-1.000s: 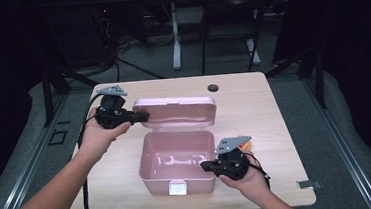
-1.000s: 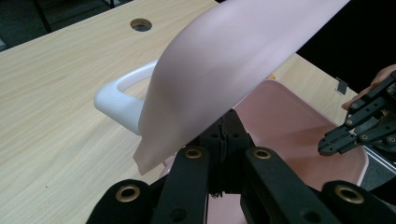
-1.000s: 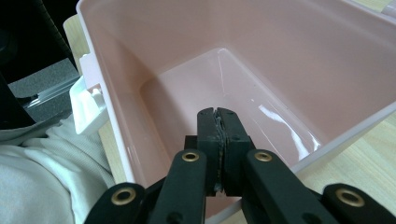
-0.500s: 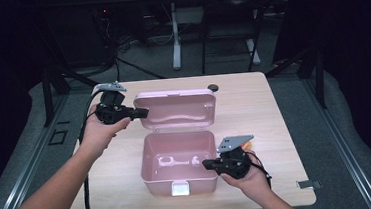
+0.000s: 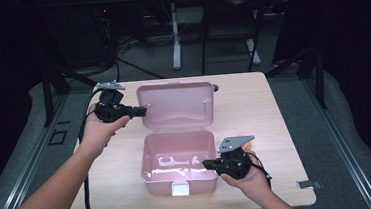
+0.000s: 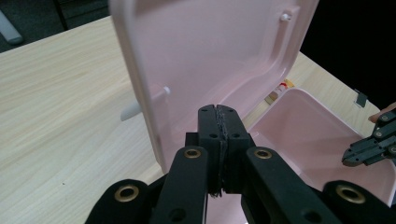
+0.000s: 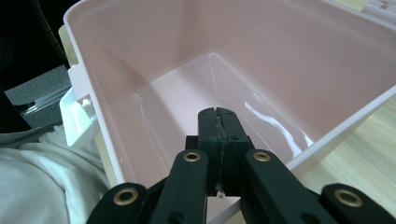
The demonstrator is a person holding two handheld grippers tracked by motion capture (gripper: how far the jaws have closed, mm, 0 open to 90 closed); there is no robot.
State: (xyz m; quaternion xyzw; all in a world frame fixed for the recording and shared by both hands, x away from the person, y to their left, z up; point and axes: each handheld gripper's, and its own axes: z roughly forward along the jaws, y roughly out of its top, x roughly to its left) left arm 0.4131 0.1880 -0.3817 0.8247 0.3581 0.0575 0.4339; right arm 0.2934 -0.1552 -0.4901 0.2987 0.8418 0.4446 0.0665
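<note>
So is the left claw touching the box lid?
Cannot tell. In the left gripper view the shut left claw overlaps the pink lid near its left edge, but neither contact nor a gap shows plainly.

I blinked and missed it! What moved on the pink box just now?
The left gripper pushed the pink lid up from lying back to standing upright. The right gripper stayed at the box rim, both grippers shut, and the box did not shift.

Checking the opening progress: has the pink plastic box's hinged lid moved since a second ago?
Yes. The pink lid has swung more upright, away from the wooden table.
</note>
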